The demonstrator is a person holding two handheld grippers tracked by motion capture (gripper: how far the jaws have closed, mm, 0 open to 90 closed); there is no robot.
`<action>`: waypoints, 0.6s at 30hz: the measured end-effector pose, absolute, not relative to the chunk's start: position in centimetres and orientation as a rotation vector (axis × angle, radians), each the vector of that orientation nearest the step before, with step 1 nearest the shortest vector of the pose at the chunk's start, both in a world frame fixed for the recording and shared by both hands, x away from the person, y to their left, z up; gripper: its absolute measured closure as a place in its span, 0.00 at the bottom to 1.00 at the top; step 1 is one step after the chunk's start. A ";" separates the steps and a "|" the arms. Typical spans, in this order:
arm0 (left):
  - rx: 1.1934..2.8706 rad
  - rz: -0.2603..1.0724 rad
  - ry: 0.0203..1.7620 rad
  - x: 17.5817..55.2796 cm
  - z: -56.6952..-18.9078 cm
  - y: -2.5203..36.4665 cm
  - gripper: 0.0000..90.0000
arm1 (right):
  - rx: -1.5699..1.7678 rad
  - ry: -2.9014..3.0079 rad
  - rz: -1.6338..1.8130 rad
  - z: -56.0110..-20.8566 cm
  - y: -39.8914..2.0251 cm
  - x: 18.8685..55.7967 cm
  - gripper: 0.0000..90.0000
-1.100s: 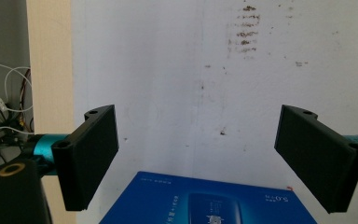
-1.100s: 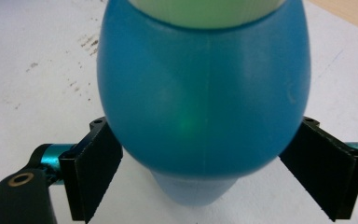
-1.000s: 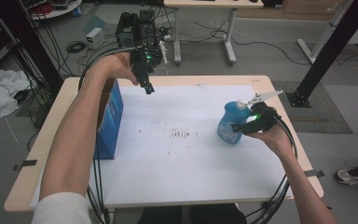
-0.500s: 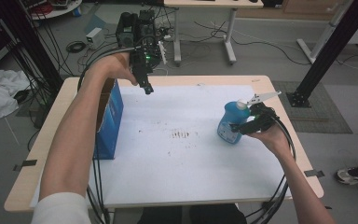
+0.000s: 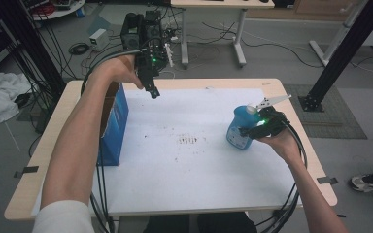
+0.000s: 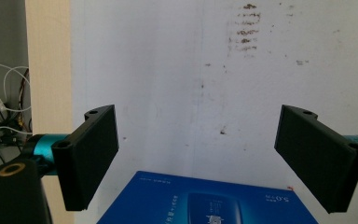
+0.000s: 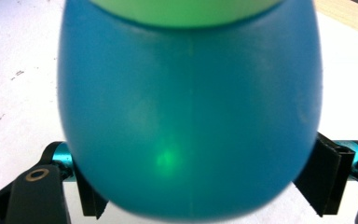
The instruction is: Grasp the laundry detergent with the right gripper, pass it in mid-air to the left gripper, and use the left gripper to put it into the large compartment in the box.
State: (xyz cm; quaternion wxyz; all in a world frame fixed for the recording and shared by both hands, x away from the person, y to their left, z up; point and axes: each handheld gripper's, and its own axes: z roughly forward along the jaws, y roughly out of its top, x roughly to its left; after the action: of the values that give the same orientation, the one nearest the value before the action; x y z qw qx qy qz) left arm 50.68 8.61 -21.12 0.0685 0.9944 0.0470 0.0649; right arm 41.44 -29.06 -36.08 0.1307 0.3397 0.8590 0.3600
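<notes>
- Between the jaws of the right hand-held gripper [image 5: 252, 130] sits a blue bottle [image 5: 239, 127], clamped on both flanks and standing on the white sheet [image 5: 194, 165] of the desk [image 5: 48, 145].
- Just below the left hand-held gripper [image 6: 196, 154], jaws spread wide and holding nothing, lies the top of a blue box [image 6: 205, 200].
- Beyond that gripper, bare stained sheet; the desk's wooden edge runs at its left.

white sheet's middle [image 5: 194, 160] open, blue box [image 5: 119, 116] walling left edge, blue bottle [image 5: 238, 128] blocking right
</notes>
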 end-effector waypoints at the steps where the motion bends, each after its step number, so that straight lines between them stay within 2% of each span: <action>1: 2.996 0.194 0.140 50.7 -21.1 8.6 0.15 | 0.987 2.495 1.050 -36.1 -29.0 41.5 0.20; 4: 2.996 0.192 0.142 50.7 -21.1 8.6 0.15 | 0.995 2.491 1.047 -36.1 -29.0 41.5 0.20; 6: 2.995 0.190 0.153 50.7 -21.1 8.6 0.15 | 0.996 2.479 1.046 -36.0 -29.1 41.4 0.26; 18: 3.001 0.191 0.137 50.8 -21.2 8.5 0.15 | 0.993 2.473 1.064 -35.9 -29.1 41.4 0.27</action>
State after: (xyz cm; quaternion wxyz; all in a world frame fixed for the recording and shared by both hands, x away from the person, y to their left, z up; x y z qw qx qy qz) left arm 50.80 8.50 -21.22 0.0656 0.9948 0.0453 0.0634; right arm 41.39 -29.05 -35.93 0.1358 0.3428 0.8539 0.3673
